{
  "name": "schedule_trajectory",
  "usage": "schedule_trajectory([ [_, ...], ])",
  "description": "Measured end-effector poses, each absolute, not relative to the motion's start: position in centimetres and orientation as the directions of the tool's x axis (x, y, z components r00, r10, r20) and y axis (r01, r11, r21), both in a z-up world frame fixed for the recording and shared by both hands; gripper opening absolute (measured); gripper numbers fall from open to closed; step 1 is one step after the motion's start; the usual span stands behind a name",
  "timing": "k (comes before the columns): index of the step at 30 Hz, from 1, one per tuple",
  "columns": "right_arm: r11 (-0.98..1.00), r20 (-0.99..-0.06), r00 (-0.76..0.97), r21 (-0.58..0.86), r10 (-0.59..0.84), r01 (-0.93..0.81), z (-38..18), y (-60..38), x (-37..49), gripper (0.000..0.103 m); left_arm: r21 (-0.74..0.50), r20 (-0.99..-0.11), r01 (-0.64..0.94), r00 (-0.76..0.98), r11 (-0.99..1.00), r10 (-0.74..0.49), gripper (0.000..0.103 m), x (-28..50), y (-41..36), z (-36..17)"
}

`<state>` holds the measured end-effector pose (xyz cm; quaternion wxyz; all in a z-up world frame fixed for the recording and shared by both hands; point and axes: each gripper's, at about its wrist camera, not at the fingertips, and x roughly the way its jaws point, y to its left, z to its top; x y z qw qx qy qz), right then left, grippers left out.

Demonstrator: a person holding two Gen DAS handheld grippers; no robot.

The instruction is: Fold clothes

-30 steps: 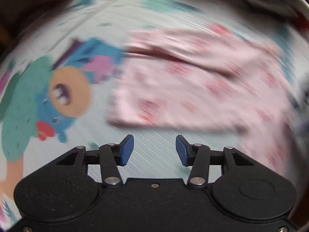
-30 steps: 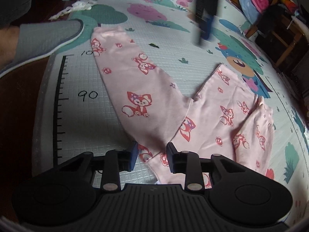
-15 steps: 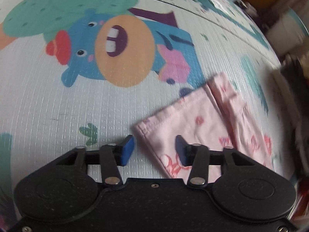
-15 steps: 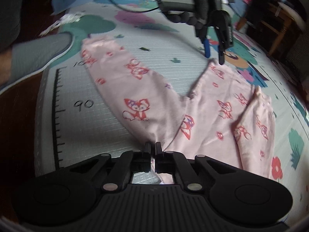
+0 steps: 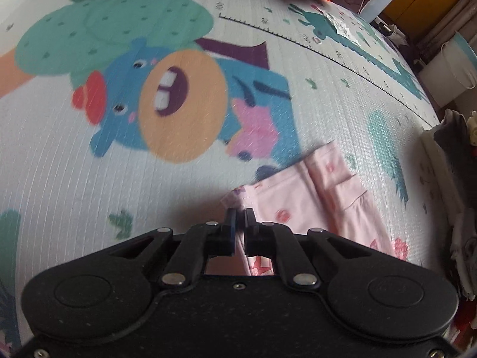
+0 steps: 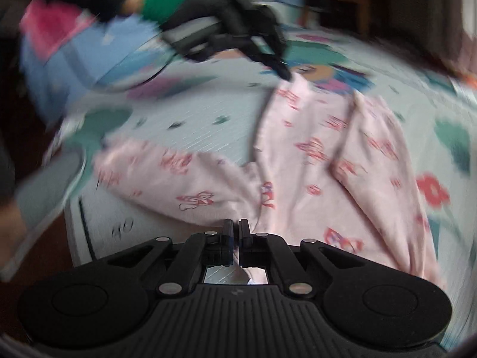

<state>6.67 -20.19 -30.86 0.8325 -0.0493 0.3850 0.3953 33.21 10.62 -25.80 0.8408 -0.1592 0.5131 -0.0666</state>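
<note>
The play mat [image 5: 74,179] on the floor carries pink trousers [image 6: 313,161], legs spread in a V. The right gripper [image 6: 235,232] is pinched closed on the crotch; the left gripper [image 5: 240,220], having just closed, nips one leg's cuff corner, fabric between its fingers.

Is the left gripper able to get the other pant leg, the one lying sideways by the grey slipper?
Probably not right now. The left gripper is shut on a corner of the pink pants, far from that leg. Nothing blocks the mat, but it would have to let go first.
</note>
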Motion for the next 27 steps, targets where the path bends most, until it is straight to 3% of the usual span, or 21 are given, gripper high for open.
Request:
schedule_trajectory([
  [6, 0.772, -0.637, 0.447, 0.442, 0.629, -0.456, -31.7, -25.2, 8.6, 0.005, -0.304, -0.852, -0.009, 0.451, 0.953, -0.268, 0.003, 35.5, 7.3, -25.5],
  [13, 0.786, -0.64, 0.462, 0.551, 0.614, -0.282, -34.0, -28.2, 8.1, 0.005, -0.258, -0.877, -0.002, 0.421, 0.966, -0.233, 0.003, 37.5, 4.5, -27.2],
  [15, 0.785, -0.641, 0.46, 0.557, 0.614, -0.27, -34.1, -28.2, 8.0, 0.005, -0.306, -0.867, -0.004, 0.414, 0.952, -0.277, 0.003, 37.9, 4.2, -27.7],
  [19, 0.769, -0.632, 0.466, 0.609, 0.619, -0.196, -34.6, -28.9, 8.1, 0.005, -0.411, -0.804, 0.031, 0.458, 0.911, -0.378, 0.023, 38.0, 4.5, -27.1],
  [20, 0.758, -0.624, 0.469, 0.63, 0.625, -0.171, -34.8, -29.3, 8.1, 0.005, -0.415, -0.798, 0.043, 0.463, 0.909, -0.386, 0.023, 37.8, 4.6, -26.9],
  [24, 0.727, -0.605, 0.469, 0.676, 0.643, -0.125, -35.4, -30.0, 7.9, 0.007, -0.347, -0.82, 0.132, 0.437, 0.928, -0.369, 0.023, 36.1, 5.0, -26.8],
  [27, 0.729, -0.607, 0.47, 0.674, 0.64, -0.122, -35.4, -29.8, 7.9, 0.01, -0.288, -0.841, 0.359, 0.348, 0.888, -0.413, 0.023, 33.0, 3.9, -26.2],
])
